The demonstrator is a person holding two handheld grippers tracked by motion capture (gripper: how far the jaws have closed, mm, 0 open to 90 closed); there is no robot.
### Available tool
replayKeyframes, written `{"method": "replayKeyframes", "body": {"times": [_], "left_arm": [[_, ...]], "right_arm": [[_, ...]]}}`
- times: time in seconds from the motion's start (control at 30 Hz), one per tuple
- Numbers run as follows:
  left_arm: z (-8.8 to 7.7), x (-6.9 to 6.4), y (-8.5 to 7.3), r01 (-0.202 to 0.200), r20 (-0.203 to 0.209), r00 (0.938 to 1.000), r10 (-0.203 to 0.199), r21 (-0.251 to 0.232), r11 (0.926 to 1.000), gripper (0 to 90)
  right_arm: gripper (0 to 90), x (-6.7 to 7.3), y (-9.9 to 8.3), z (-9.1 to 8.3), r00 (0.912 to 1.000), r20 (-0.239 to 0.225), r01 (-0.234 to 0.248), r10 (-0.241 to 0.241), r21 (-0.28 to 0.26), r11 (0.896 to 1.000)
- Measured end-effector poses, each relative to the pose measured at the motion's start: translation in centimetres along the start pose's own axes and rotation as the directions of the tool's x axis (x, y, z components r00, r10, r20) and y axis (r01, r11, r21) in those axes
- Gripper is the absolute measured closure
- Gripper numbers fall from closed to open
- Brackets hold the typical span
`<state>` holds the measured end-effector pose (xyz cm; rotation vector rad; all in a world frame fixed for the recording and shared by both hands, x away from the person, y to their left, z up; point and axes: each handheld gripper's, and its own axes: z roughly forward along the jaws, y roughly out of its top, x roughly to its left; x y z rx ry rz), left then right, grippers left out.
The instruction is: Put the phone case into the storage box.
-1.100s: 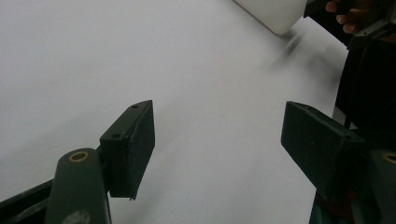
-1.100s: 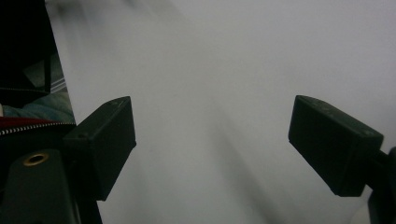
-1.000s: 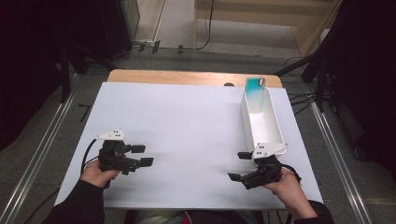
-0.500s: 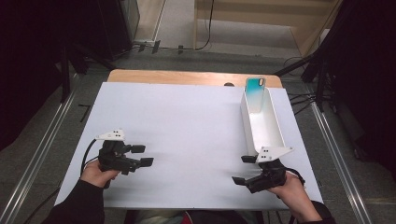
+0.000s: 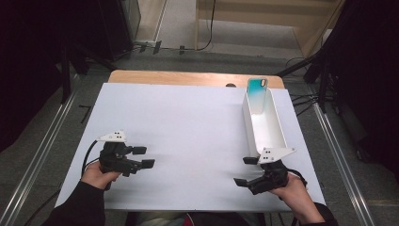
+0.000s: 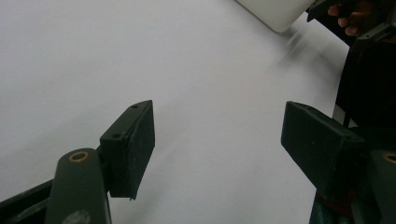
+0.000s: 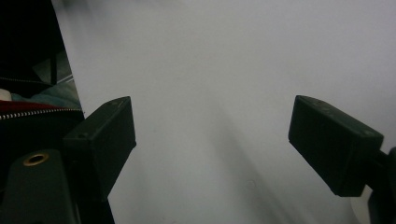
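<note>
Both grippers are wide open and hold nothing. Right gripper (image 5: 247,171) sits just beside the near end of the long white plastic tray (image 5: 278,134); left gripper (image 5: 142,157) is well apart from it. A blue-green phone (image 5: 257,88) leans at the tray's far end. I think a bump from the right hand could slide the tray and tip the phone.

A long, narrow white tray (image 5: 263,129) lies on the white table (image 5: 188,127) at its right side, running lengthwise from the near right part toward the far edge, open side up with tall walls. A phone (image 5: 257,89) with a teal-to-white back stands upright at the tray's far end, leaning against it, its camera corner at the top right.
</note>
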<state>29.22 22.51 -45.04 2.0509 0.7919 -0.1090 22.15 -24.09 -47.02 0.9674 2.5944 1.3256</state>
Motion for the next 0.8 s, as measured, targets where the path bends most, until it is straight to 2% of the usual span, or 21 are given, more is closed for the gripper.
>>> {"method": "replayKeyframes", "body": {"times": [0.8], "left_arm": [[-0.01, 0.0, 0.01, -0.002, -0.003, 1.0, 0.002, 0.001, 1.0, 25.6]], "right_arm": [[13.6, -0.05, -0.04, 0.07, 1.0, 0.006, 0.0, 0.0, 0.001, 1.0]]}}
